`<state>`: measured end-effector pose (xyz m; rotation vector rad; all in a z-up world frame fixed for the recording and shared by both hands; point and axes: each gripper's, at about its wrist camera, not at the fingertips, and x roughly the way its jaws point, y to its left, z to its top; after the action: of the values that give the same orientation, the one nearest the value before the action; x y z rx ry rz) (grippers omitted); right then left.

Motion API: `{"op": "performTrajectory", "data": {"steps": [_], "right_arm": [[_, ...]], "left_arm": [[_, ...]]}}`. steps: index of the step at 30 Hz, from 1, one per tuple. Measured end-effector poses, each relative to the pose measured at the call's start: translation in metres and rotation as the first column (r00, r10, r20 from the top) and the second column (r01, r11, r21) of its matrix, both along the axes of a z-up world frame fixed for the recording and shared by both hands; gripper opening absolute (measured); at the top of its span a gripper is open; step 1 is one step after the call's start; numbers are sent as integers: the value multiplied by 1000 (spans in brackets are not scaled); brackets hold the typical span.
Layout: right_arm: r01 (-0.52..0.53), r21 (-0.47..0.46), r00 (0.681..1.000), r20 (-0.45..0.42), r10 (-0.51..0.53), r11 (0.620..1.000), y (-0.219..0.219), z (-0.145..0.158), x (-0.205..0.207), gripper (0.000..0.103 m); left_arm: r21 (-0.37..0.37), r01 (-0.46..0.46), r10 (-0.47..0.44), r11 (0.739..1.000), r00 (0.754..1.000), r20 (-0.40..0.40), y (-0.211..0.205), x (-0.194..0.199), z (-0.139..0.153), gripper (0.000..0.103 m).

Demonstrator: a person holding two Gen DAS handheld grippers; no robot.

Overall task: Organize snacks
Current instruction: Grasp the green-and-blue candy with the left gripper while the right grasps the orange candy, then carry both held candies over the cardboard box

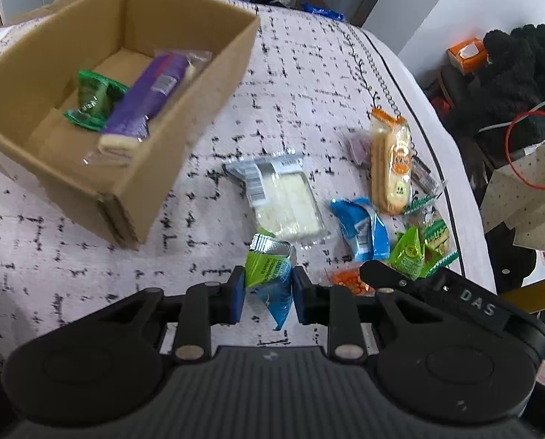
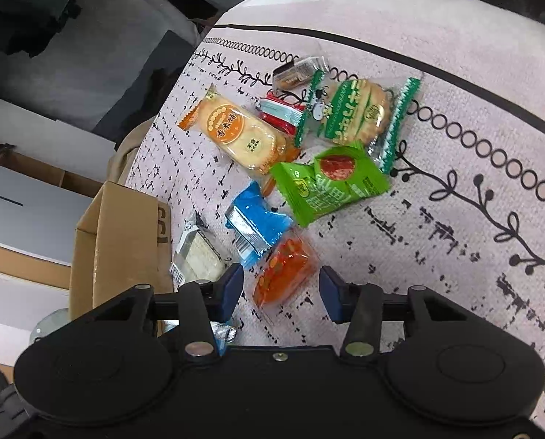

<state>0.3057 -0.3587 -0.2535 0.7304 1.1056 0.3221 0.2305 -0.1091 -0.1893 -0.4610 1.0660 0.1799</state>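
A pale cloth (image 1: pixel 290 84) with black dashes and a ring-and-vine border covers the bench. The open cardboard box (image 1: pixel 184 117) sits at ten o'clock in the left wrist view, holding a purple-wrapped bar (image 1: pixel 144 106) and a dark green packet (image 1: pixel 93 100).

Loose snacks lie at about three o'clock from the box:
- an orange rice-cracker pack (image 2: pixel 235 131) with Chinese writing
- a clear pack of white wafers (image 1: pixel 290 205) with a barcode label
- a green-striped biscuit pack (image 2: pixel 356 113)
- a lime packet (image 2: pixel 331 183) with a red picture
- a blue packet (image 2: pixel 254 225)

The left hand-held gripper (image 1: pixel 268 289) pinches a green-and-blue packet (image 1: pixel 270 278) between nearly closed jaws. The right hand-held gripper (image 2: pixel 281 292), marked "DAS", is spread wide around an orange packet (image 2: pixel 285 274), pads not touching it.
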Motion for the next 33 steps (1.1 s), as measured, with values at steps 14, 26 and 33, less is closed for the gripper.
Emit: {"op": "performTrajectory", "data": {"steps": [14, 26, 33], "right_arm": [[-10, -39, 999, 38, 12, 999, 0, 14, -8, 16], [-35, 22, 988, 148, 31, 999, 1, 47, -23, 14], [-73, 54, 972, 227, 59, 996, 16, 70, -27, 13]], "left_arm": [[45, 5, -8, 999, 998, 63, 10, -10, 39, 26], [109, -39, 22, 993, 988, 151, 28, -29, 88, 26], [131, -87, 61, 988, 980, 190, 48, -38, 112, 26]]}}
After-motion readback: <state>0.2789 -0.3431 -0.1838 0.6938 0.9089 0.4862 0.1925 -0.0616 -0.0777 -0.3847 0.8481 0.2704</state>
